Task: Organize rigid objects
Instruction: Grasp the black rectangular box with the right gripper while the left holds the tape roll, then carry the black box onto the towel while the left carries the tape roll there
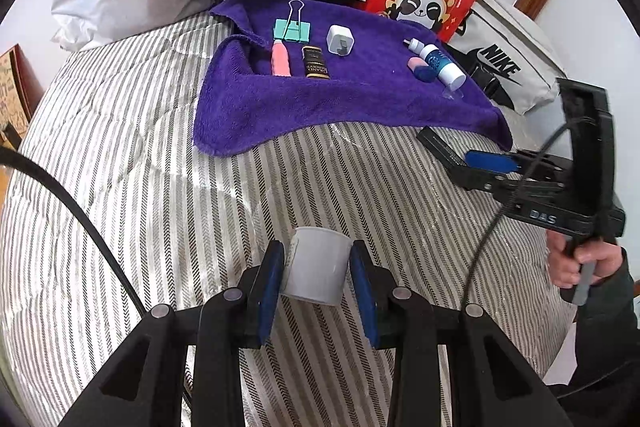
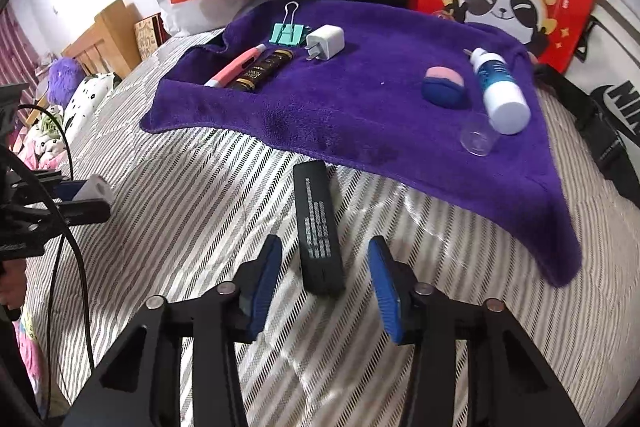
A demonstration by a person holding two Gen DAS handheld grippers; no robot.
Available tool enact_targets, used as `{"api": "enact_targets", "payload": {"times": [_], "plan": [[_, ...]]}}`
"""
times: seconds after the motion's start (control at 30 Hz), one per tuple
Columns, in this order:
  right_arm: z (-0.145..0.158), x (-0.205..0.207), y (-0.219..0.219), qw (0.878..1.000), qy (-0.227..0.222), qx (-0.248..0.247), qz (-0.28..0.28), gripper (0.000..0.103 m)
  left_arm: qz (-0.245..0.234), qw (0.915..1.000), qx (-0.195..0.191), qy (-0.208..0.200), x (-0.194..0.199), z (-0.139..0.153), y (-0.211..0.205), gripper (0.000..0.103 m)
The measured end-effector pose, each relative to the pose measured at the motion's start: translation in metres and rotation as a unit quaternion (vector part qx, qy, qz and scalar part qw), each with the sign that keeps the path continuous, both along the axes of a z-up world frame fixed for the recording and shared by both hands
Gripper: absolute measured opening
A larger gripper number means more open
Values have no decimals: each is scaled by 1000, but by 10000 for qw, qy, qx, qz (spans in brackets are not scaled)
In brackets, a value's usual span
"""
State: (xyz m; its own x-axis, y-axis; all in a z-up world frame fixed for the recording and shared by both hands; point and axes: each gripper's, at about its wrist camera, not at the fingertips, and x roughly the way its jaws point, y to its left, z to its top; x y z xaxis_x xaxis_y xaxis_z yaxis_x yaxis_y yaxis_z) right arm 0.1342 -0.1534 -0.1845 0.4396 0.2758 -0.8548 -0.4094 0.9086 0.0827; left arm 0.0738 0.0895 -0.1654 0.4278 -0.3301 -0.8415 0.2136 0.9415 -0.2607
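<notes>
My left tongs (image 1: 316, 279) are nearly closed, both blue pads pressed on a small white cup (image 1: 318, 269) that I hold above the striped bed (image 1: 140, 155). My right tongs (image 2: 324, 285) stand partly open around a black box (image 2: 318, 231); it lies on the bed between the pads, which do not touch it, just beside the near edge of the purple towel (image 2: 360, 115). On the towel lie a green binder clip (image 2: 286, 33), a white charger plug (image 2: 326, 43), a pink pen (image 2: 236, 67), a dark tube (image 2: 264, 69), a sponge (image 2: 444, 87) and a white bottle (image 2: 500, 91).
</notes>
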Motion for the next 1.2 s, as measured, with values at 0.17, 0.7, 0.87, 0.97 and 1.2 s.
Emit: {"api": "enact_targets", "payload": {"times": [0.17,0.7,0.87,0.97,1.2], "plan": [[-6,10,16,9992,-218,-315,130,23,11,10000,-14,43,-2,-4,1,32],[-4,-3,20,9966,-55,-771,285,21,-115,9999,-55,79,3,-8,-8,32],[-3,5,16,9980,122,-572,232,21,-72,9999,-85,74,6,-4,-11,32],[0,3,13,9985,152,-497,196,21,-100,9999,-73,-2,7,4,-13,32],[22,-3,0,9996,40,-274,83,21,-185,9995,104,-250,17,27,-24,32]]}}
